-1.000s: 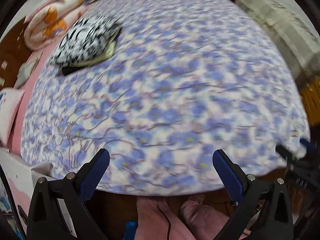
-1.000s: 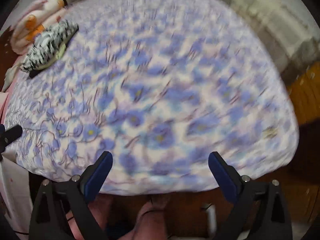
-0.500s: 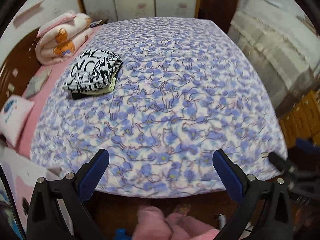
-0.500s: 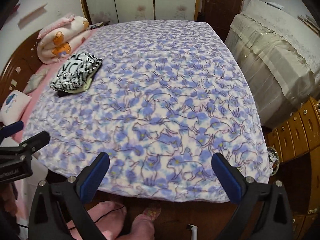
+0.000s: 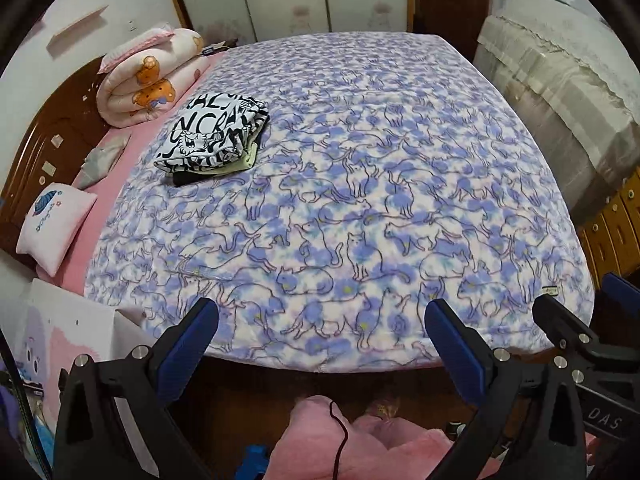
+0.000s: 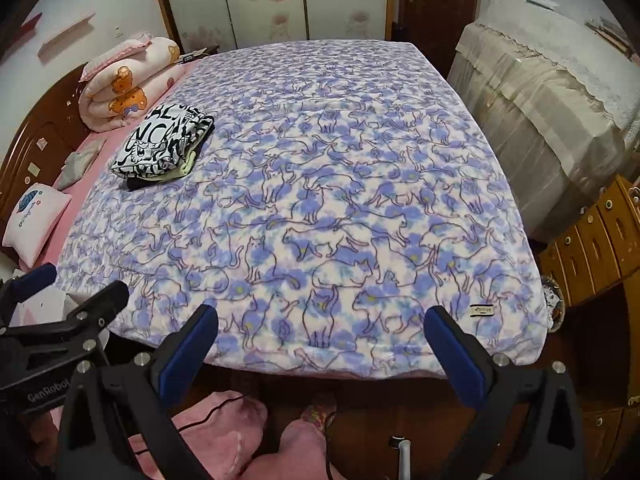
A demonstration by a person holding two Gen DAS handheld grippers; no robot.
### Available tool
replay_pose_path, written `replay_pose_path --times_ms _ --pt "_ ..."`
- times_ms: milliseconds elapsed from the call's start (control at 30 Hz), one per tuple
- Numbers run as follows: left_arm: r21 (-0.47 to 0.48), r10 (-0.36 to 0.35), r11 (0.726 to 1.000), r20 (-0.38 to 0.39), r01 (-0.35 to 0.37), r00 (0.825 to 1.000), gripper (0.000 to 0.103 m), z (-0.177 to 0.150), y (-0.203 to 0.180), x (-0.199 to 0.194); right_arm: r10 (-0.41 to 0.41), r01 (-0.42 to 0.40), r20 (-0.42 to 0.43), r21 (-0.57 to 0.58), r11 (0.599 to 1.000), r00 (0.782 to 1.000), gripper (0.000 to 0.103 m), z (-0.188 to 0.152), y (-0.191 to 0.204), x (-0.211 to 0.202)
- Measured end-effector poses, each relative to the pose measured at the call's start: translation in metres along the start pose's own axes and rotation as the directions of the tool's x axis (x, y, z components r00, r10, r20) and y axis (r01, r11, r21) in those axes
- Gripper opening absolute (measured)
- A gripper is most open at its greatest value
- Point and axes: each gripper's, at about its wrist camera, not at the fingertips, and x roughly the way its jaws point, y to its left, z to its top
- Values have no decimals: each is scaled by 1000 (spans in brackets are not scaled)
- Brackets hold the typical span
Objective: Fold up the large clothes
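Note:
A stack of folded clothes (image 5: pixel 214 138) lies on the far left of the bed, a black-and-white lettered garment on top of a pale yellow and a black one; it also shows in the right wrist view (image 6: pixel 164 146). A purple cat-print blanket (image 5: pixel 360 200) covers the bed (image 6: pixel 340 208). My left gripper (image 5: pixel 320 328) hangs open above the blanket's near edge, holding nothing. My right gripper (image 6: pixel 320 332) is open too, over the same edge further right. Each gripper shows at the side of the other's view.
A rolled pink bear-print quilt (image 5: pixel 148 76) and a small pink pillow (image 5: pixel 52 232) lie by the wooden headboard at left. A cloth-covered piece of furniture (image 6: pixel 540 92) and wooden drawers (image 6: pixel 592 248) stand at right. A person's pink slippers (image 6: pixel 248 436) are on the floor below.
Both grippers have risen and pulled back from the bed's near edge, so more of the room shows. The motion blur is gone. Both stay open and empty.

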Motion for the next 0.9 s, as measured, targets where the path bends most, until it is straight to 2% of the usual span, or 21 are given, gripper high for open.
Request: replay_pose_path --times_ms 367,900 --pt "-20 -37 999 -12 36 999 102 -1 8 8 2 -2 2 0 1000 1000 103 0 3 1" --pt "-22 -45 999 -19 44 999 102 10 14 19 0 0 0 5 1000 1000 103 1 7 2"
